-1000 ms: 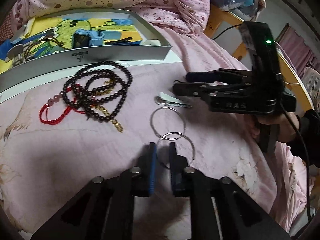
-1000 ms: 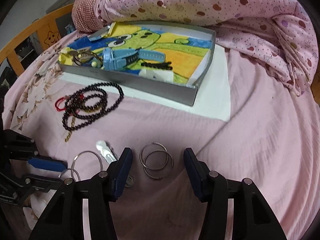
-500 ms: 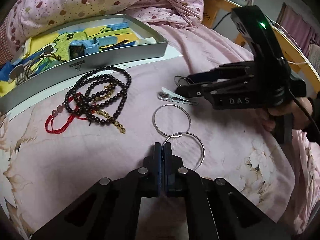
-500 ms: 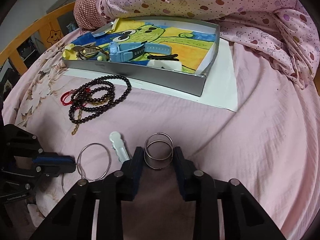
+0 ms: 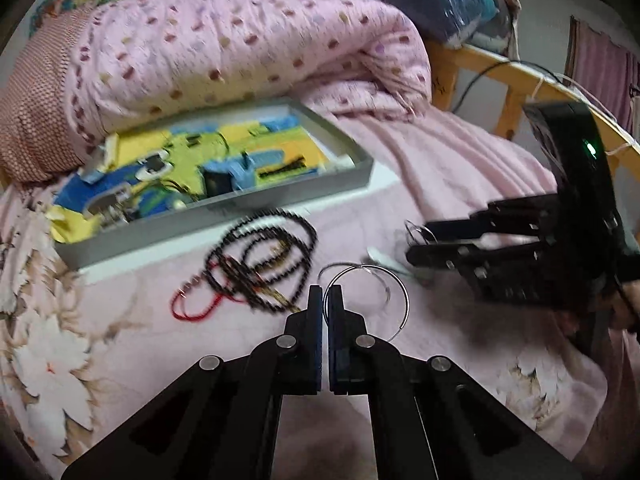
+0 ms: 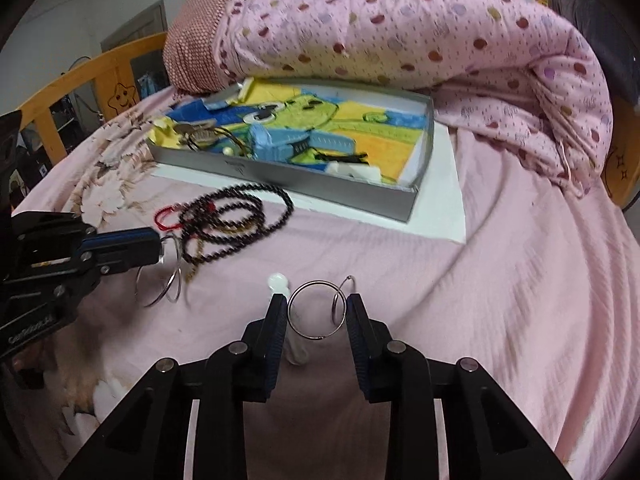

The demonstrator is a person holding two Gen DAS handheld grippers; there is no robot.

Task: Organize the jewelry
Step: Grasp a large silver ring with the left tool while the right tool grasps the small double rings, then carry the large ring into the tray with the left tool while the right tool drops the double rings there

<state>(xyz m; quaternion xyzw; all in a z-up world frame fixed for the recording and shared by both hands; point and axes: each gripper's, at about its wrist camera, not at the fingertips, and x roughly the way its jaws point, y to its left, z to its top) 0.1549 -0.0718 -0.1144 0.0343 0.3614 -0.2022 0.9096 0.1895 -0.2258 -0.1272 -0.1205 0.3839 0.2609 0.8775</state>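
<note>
Left gripper point(image 5: 325, 294) jaws pinching upright hoop point(image 5: 394, 294); right gripper point(image 6: 317, 312) jaws clamping ring pair point(image 6: 316, 314).

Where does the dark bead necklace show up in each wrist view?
Left wrist: dark bead necklace at centre, on the pink sheet just below the grey tray.
Right wrist: necklace left of centre, below the same tray.
Shared landmark: the grey tray.

Pink bed point(image 6: 500, 280), tray point(image 6: 320, 188) (grey), beads point(image 6: 236, 216), quilt point(image 6: 400, 32)
</note>
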